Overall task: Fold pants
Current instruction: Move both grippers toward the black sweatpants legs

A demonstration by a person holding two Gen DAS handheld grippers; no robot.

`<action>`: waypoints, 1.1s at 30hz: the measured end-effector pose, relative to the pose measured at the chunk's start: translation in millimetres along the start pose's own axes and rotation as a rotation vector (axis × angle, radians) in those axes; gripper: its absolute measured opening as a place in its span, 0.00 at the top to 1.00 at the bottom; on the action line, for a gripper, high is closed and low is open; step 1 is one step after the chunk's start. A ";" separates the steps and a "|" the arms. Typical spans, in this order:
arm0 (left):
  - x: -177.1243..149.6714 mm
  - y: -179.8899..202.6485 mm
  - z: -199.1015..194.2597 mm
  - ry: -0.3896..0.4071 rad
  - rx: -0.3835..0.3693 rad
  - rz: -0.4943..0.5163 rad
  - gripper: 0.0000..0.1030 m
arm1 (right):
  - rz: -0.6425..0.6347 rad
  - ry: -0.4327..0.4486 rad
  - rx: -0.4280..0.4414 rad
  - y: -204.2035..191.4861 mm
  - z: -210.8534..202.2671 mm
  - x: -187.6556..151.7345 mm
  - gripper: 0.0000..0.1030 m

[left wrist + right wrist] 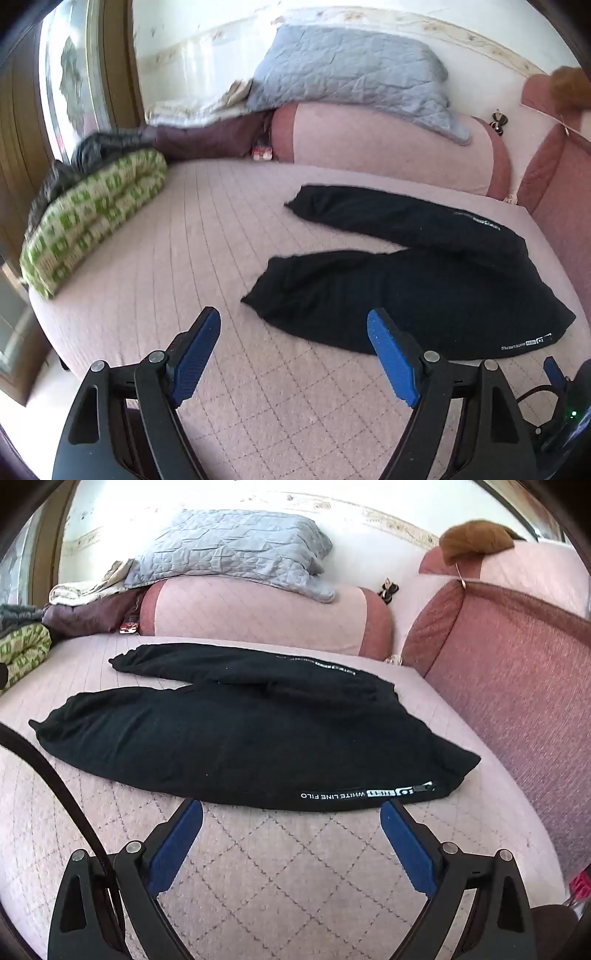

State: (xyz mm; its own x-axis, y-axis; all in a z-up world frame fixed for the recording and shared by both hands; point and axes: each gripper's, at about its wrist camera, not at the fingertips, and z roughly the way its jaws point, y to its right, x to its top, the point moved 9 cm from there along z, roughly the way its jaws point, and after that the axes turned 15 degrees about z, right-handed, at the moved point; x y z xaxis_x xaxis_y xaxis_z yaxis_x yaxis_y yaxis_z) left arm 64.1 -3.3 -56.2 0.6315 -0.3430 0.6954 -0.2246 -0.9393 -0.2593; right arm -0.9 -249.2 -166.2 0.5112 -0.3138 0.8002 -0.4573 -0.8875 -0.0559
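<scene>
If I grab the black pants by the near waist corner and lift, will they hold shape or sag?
The black pants lie limp and wrinkled, so they would likely drape and sag. Thick, fleece-like cloth suggests some weight. On the quilted bedcover they may drag rather than slide.

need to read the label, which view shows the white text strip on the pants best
The right wrist view: the white text strip on the black pants lies close ahead of the open right gripper, large and sharp though upside down. In the left wrist view the white text strip is small, angled and unreadable, beside the open left gripper.

Black pants (236, 738) spread on pink bed (295, 856), right tool (291, 808) open
</scene>
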 end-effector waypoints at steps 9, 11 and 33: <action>22.3 17.9 -18.5 0.062 -0.004 -0.018 0.20 | 0.036 0.009 0.018 5.6 -2.9 4.8 0.04; 19.3 17.8 -14.8 0.056 -0.039 -0.035 0.20 | 0.034 0.016 0.021 5.6 -3.7 5.0 0.03; 0.1 -33.8 31.2 -0.037 -0.067 -0.120 0.20 | 0.031 -0.038 0.036 4.7 7.9 -6.3 0.03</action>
State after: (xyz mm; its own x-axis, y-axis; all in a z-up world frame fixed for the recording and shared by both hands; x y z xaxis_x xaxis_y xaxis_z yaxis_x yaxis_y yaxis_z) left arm 94.9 28.7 -68.2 0.6835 -0.2285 0.6932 -0.1939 -0.9725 -0.1293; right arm -0.5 -254.0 -176.2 0.5250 -0.3535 0.7742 -0.4474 -0.8884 -0.1023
